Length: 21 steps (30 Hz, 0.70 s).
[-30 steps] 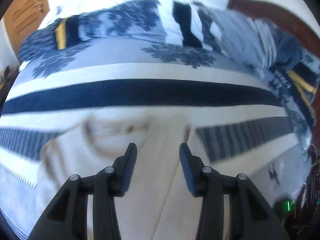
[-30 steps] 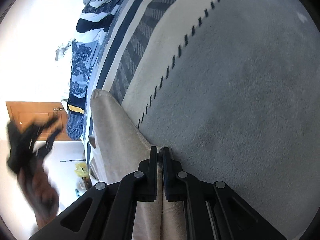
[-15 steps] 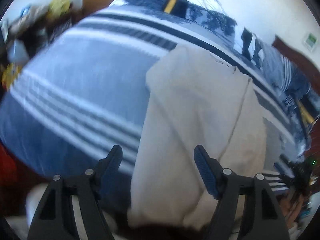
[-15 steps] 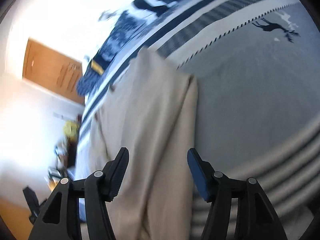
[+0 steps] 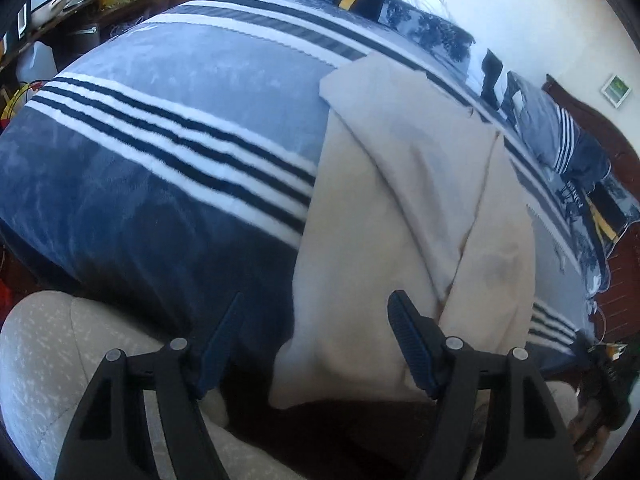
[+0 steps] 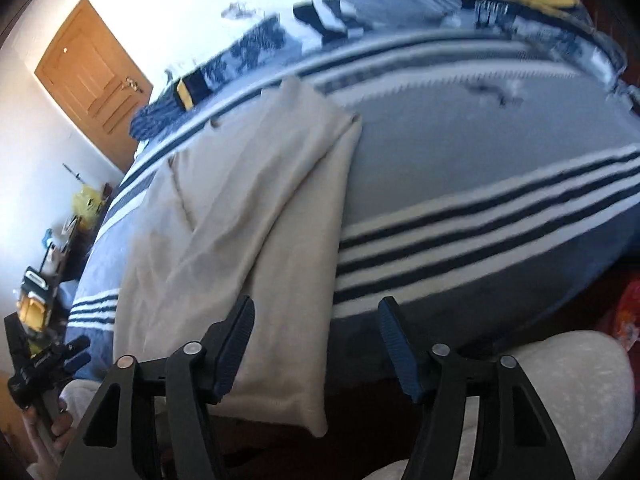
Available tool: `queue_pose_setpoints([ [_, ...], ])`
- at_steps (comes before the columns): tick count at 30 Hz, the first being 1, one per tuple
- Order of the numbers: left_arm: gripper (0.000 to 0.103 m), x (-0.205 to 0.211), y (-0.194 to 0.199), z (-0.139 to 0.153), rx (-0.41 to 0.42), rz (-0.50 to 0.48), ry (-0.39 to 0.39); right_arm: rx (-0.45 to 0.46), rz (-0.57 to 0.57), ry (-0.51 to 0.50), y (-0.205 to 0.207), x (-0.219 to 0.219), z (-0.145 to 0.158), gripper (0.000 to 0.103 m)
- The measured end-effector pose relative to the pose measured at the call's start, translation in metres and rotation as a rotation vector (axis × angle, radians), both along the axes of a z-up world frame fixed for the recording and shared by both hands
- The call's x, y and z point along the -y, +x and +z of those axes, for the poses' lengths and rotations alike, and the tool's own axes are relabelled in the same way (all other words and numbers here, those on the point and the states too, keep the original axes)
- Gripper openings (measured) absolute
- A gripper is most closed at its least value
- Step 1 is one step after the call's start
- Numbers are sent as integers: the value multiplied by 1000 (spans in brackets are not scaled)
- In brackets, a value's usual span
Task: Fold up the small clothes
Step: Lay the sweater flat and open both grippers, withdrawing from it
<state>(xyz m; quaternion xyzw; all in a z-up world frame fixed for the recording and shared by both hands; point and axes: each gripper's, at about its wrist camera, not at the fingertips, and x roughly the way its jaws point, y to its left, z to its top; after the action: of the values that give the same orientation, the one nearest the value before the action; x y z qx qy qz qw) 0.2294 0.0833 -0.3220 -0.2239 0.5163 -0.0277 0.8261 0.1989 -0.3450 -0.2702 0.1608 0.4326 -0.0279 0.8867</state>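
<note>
A beige garment (image 5: pixel 404 216), folded lengthwise into a long strip, lies across the striped blue blanket (image 5: pixel 160 152) on the bed, its near end hanging over the bed's edge. The left gripper (image 5: pixel 316 344) hovers with jaws spread wide, empty, above that hanging end; the right gripper (image 6: pixel 316 344) hangs likewise wide apart and empty just beside the strip. Beyond the garment, rumpled patterned bedding (image 5: pixel 420 24) lines the wall. A wooden door (image 6: pixel 94 80) stands past the bed's far corner, with a cluttered shelf (image 5: pixel 60 4) close by.
</note>
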Motion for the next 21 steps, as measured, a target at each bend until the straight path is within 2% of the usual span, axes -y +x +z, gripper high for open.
queue_pose_setpoints([
  [2, 73, 0, -3, -2, -3, -7, -7, 83, -2, -86, -13, -10, 18, 76],
  [5, 73, -1, -10, 3, 6, 3, 6, 187, -12, -203, -31, -27, 40, 98],
  [7, 73, 1, -16, 2, -8, 7, 18, 211, 39, -170, -38, -36, 44, 102],
  [10, 73, 8, -20, -2, -35, -13, 25, 108, 61, -29, -31, -30, 24, 102],
  [13, 73, 18, -20, -5, -44, -42, 46, 12, 69, -14, -23, -26, 5, 102],
  [15, 73, 23, -17, -8, -52, -58, 62, -63, 83, 56, -13, -19, -11, 94],
  [21, 73, 28, -10, -27, -114, -86, 49, -241, 44, 104, 4, -9, -59, 73],
])
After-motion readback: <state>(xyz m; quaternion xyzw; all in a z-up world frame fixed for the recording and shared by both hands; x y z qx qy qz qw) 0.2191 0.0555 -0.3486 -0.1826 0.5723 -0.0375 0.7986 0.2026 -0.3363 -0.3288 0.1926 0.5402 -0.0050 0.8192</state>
